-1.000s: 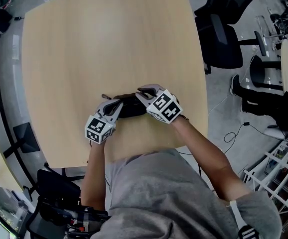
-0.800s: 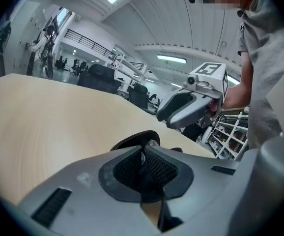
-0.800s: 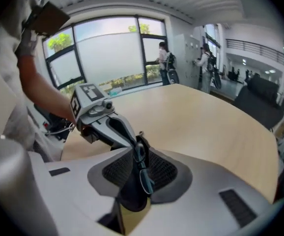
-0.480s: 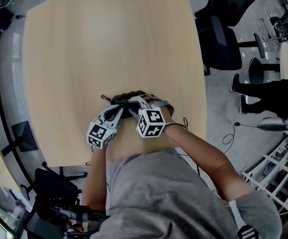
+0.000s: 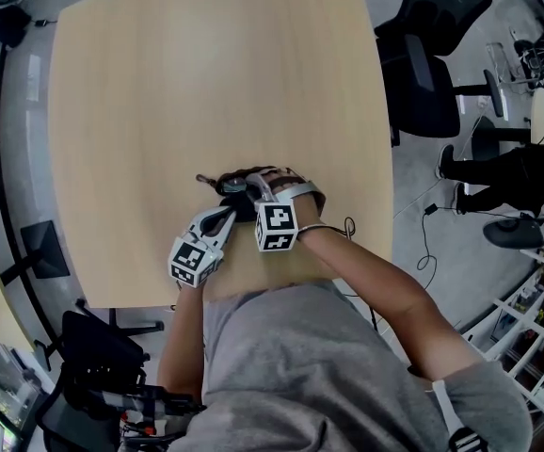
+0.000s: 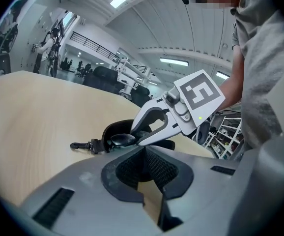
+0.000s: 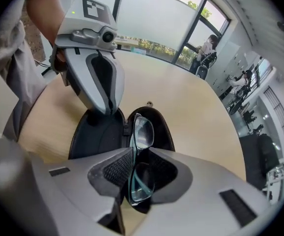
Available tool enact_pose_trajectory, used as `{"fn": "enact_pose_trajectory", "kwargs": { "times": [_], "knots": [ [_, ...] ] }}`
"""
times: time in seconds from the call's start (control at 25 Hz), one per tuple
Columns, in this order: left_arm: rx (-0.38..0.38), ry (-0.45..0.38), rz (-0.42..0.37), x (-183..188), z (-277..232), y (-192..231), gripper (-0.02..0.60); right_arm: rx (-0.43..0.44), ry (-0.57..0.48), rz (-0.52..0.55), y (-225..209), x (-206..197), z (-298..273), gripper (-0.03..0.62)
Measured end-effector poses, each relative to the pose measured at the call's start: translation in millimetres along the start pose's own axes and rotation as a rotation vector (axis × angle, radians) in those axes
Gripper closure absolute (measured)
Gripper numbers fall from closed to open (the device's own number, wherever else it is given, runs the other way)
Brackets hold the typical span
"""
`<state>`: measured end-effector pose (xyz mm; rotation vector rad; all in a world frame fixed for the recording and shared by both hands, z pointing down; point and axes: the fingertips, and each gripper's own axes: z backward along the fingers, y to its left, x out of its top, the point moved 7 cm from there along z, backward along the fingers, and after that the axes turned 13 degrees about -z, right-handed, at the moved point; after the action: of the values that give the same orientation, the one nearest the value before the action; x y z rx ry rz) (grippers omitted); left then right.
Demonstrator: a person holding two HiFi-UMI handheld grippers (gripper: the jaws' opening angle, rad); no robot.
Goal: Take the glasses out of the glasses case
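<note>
Low centre of the head view, near the front edge of the pale wooden counter: a black glasses case, unzipped and spread open, both halves facing up. In the right gripper view, the same case at mid frame, with the glasses folded and standing on edge inside it, along the hinge line and over the right-hand half, one lens beyond the gripper tips and the other down between the pads. Pointing steeply down onto them, the right gripper, jaws having just been opening and now apart, straddling the folded frame; left pad just beside the rim of the lens, right pad clear of it, so no clamp on the glasses. Reaching in from the upper left of that view, the left gripper, tips down on the case's left-hand half close to the hinge. In the left gripper view, pads drawn in around something dark at lower centre, seemingly the rim of the case pinched between them, though hard to make out at that angle. Further up that view, the case's curved far wall, a lens showing inside it, the right gripper dipping in from the right, and a small snap hook trailing from the case's left end onto the counter. Dark office chairs at the upper right of the head view, beyond the counter edge.
</note>
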<state>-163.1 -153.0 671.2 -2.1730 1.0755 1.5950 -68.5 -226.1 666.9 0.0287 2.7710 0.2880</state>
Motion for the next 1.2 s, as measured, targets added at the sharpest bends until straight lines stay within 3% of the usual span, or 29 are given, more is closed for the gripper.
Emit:
{"fn": "enact_pose_trajectory", "kwargs": {
  "times": [0.2,0.44,1.2],
  "knots": [
    [-0.002,-0.011,-0.012,6,-17,-8,0.575,-0.051,0.014,-0.033,-13,-19,10,0.502],
    [0.022,0.010,-0.011,-3,0,3,0.575,-0.033,-0.001,-0.068,-4,-2,3,0.549],
    [0.024,0.002,-0.046,14,13,-11,0.575,-0.125,-0.140,-0.209,-10,-3,83,0.551]
  ]
}}
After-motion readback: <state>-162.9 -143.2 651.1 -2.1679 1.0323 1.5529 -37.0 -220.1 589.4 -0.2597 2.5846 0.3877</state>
